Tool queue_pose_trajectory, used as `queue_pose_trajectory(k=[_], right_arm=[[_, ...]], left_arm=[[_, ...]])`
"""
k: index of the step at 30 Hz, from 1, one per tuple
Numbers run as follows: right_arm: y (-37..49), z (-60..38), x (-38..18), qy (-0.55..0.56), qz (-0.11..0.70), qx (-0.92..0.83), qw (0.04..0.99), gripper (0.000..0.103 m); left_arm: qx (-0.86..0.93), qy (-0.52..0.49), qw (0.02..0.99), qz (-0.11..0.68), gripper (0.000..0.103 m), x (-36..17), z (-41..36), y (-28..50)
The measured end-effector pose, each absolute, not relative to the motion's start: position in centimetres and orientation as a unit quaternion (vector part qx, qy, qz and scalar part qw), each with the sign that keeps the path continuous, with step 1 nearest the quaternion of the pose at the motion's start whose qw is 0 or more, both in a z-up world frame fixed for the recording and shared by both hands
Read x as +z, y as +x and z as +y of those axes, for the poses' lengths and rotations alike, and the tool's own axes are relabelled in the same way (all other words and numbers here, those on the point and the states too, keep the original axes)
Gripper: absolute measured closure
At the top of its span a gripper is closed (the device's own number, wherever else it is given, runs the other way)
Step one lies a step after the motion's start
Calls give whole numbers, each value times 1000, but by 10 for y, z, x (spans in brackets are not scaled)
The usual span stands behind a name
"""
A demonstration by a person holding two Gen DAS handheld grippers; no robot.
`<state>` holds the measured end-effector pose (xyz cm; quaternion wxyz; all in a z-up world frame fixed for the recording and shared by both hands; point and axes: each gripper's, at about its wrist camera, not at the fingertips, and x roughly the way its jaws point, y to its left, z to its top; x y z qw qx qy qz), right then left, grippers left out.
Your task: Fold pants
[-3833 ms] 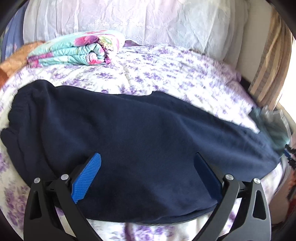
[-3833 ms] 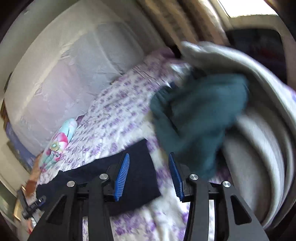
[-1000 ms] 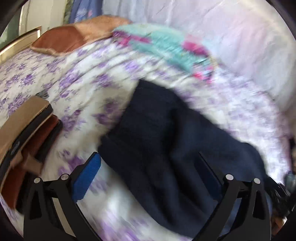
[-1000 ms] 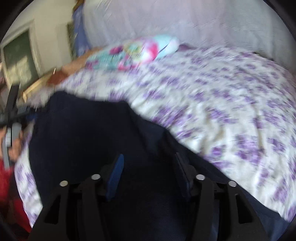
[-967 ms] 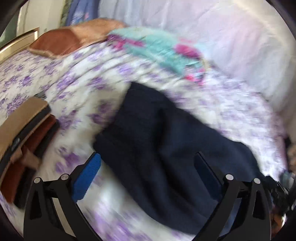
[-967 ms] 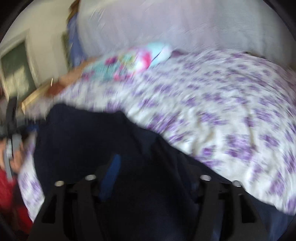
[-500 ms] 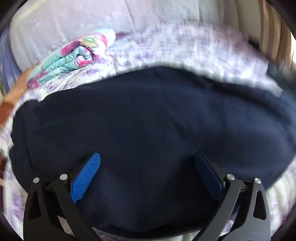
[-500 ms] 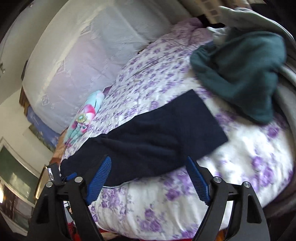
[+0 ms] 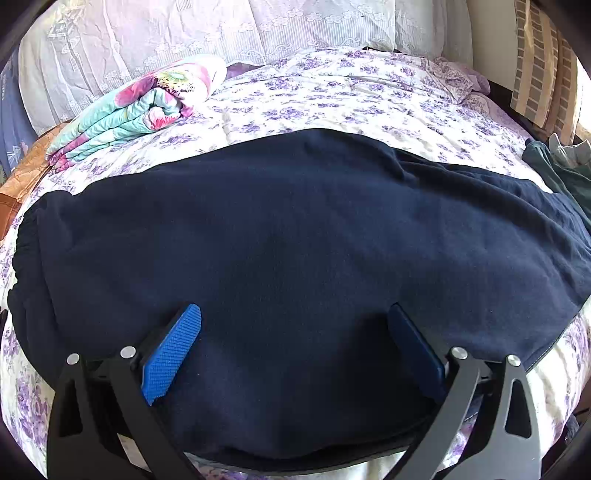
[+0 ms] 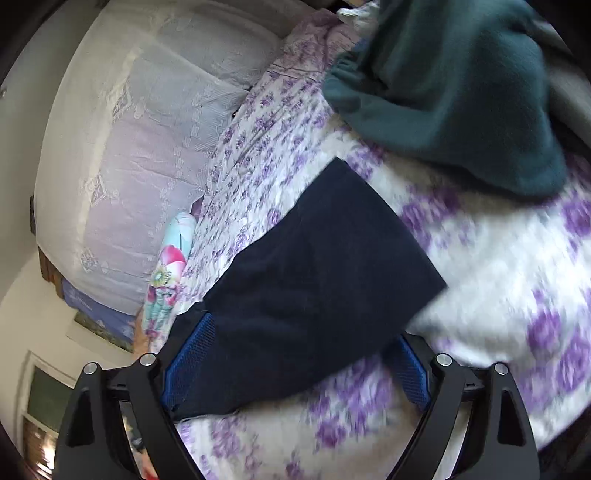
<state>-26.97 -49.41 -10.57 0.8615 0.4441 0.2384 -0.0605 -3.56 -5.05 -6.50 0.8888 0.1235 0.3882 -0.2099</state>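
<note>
The navy pants (image 9: pixel 295 240) lie flat along the near edge of the bed (image 9: pixel 351 96), already doubled leg on leg, so the next fold can be made across their length. The elastic waistband sits toward the bed's left edge, the cuffs toward its right, close to a dark green garment (image 10: pixel 461 81) heaped at the right edge. The left gripper (image 9: pixel 295 354) hovers over the middle of the pants, jaws spread wide and holding nothing. The right gripper (image 10: pixel 295 354) hangs over the cuff end, jaws likewise released, straddling the leg; that view is blurred, so whether the pads touch the cloth is unclear. A folded floral blanket (image 9: pixel 140 107) rests near the pillows (image 9: pixel 221 33), well apart from the work.
</note>
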Motion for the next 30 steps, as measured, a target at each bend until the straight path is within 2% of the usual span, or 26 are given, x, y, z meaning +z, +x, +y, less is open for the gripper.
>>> queue_pose_trajectory(k=[1, 2, 3, 4, 5, 6, 13, 17, 18, 20, 23, 26, 30], right_arm=[[-264, -491, -104, 419, 243, -67, 872, 17], [-259, -488, -104, 393, 245, -79, 883, 30], [-255, -483, -107, 369, 247, -93, 891, 49], [-255, -484, -111, 360, 245, -103, 894, 59], [-257, -485, -115, 356, 239, -114, 896, 75], [-263, -488, -119, 361, 227, -111, 898, 78], [-284, -483, -99, 363, 167, -78, 913, 82], [-272, -503, -124, 391, 205, -88, 893, 85], [-275, -505, -130, 389, 194, -81, 897, 86], [-273, -493, -126, 339, 201, -97, 914, 85], [-272, -490, -126, 324, 198, -106, 919, 85], [-272, -492, -127, 327, 196, -101, 919, 84], [-273, -492, -128, 324, 196, -102, 920, 84]], left_arm=[[-210, 124, 889, 388, 4, -65, -51, -35], [-209, 124, 889, 388, 4, -65, -50, -35], [-210, 124, 889, 388, 4, -65, -50, -35], [-210, 124, 889, 388, 4, -65, -51, -36], [-210, 124, 889, 388, 4, -65, -50, -36], [-210, 124, 889, 388, 4, -65, -50, -35], [-206, 129, 891, 384, 5, -63, -51, -42], [-198, 139, 889, 389, 4, -63, -54, -42], [-191, 135, 889, 393, 4, -62, -53, -42], [-178, 119, 892, 398, 5, -54, -53, -43], [-237, 70, 883, 400, 5, -36, -67, -50], [-249, 97, 883, 386, 5, -35, -100, -58], [-228, 166, 872, 400, 4, -70, -144, -59]])
